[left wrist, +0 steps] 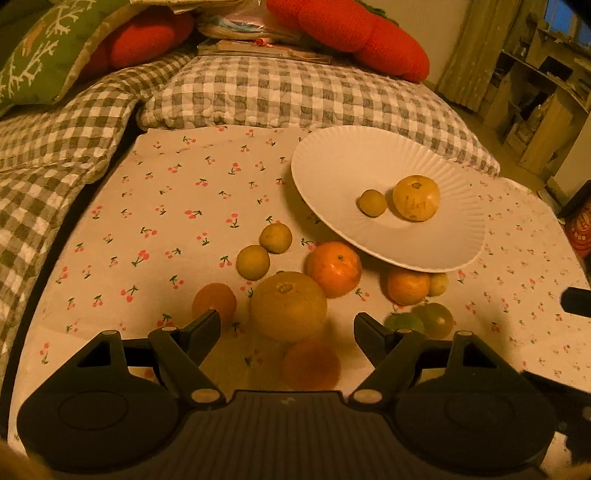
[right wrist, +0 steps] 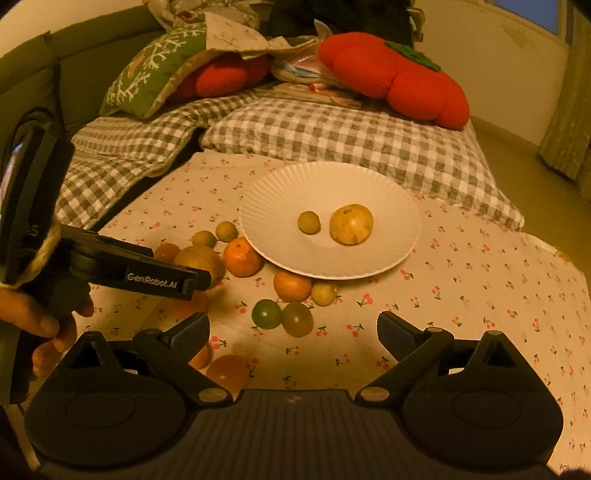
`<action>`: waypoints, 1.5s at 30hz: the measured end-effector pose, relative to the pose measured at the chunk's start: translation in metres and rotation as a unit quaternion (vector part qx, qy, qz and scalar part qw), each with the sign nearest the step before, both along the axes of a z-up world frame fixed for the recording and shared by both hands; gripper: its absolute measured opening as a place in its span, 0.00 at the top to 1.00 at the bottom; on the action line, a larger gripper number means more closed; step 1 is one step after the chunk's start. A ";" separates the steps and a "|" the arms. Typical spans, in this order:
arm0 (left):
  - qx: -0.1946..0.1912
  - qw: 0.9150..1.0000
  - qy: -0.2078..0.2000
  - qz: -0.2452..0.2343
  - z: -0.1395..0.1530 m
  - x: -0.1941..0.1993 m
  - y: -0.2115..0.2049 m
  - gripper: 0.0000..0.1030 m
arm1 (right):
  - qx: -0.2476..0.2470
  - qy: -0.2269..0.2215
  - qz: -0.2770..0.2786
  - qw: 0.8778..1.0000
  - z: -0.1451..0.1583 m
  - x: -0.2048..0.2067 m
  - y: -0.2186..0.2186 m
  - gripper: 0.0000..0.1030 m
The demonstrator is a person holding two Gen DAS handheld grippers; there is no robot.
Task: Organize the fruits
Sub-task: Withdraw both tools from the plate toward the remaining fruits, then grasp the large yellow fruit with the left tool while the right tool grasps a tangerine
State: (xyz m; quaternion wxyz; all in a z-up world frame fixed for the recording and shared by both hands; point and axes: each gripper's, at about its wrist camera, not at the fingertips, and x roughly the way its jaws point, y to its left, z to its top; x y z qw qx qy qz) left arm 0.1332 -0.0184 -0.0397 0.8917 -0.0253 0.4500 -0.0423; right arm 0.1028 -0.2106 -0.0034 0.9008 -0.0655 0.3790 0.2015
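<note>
A white ribbed plate [left wrist: 332, 162] [right wrist: 266, 206] holds a large yellow fruit [left wrist: 416, 197] [right wrist: 351, 224] and a small yellow-green fruit [left wrist: 372, 202] [right wrist: 308, 222]. Several loose fruits lie on the cherry-print cloth in front of it. A big yellow fruit [left wrist: 288, 305] sits between the open fingers of my left gripper [left wrist: 287, 325], untouched. An orange [left wrist: 334, 268] [right wrist: 242, 257] lies behind it. My right gripper [right wrist: 293, 328] is open and empty, with two green fruits [right wrist: 266, 314] just ahead of it. The left gripper's side [right wrist: 140, 273] shows in the right wrist view.
Small oranges [left wrist: 408, 285] [left wrist: 214, 302] [left wrist: 311, 364] and small yellow fruits [left wrist: 275, 237] [left wrist: 253, 262] are scattered around. Behind the cloth lies a checked quilt [left wrist: 280, 92] with red cushions [left wrist: 369, 33] and a green pillow [left wrist: 48, 48]. Shelves [left wrist: 535, 92] stand far right.
</note>
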 end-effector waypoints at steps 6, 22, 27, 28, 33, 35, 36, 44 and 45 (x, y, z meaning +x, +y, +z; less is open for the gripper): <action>0.019 1.000 -0.018 -0.016 -0.006 0.007 -0.005 0.34 | -0.006 0.005 0.000 1.000 -0.004 0.002 0.001 0.06; 0.000 0.999 -0.026 -0.026 -0.005 0.008 -0.001 0.67 | 0.021 0.008 -0.028 0.999 -0.026 0.023 -0.002 0.14; -0.059 0.998 -0.029 0.011 0.013 0.002 0.020 0.67 | 0.055 -0.011 -0.014 0.998 -0.033 0.028 0.008 0.21; -0.070 0.997 -0.031 0.018 0.017 0.000 0.024 0.67 | 0.057 -0.016 -0.011 0.998 -0.034 0.029 0.011 0.21; -0.110 0.992 -0.047 0.050 0.030 -0.004 0.045 0.67 | 0.056 -0.040 0.008 0.998 -0.040 0.030 0.029 0.22; -0.117 0.990 -0.048 0.056 0.031 -0.003 0.048 0.67 | 0.061 -0.046 0.013 0.997 -0.041 0.031 0.036 0.22; -0.118 0.990 -0.048 0.058 0.031 -0.002 0.048 0.67 | 0.062 -0.049 0.015 0.997 -0.041 0.032 0.040 0.22; -0.120 0.989 -0.051 0.067 0.031 -0.002 0.054 0.67 | 0.045 -0.060 0.009 0.997 -0.044 0.037 0.069 0.13; -0.120 0.989 -0.053 0.069 0.032 -0.002 0.055 0.67 | 0.050 -0.057 0.002 0.997 -0.044 0.037 0.069 0.13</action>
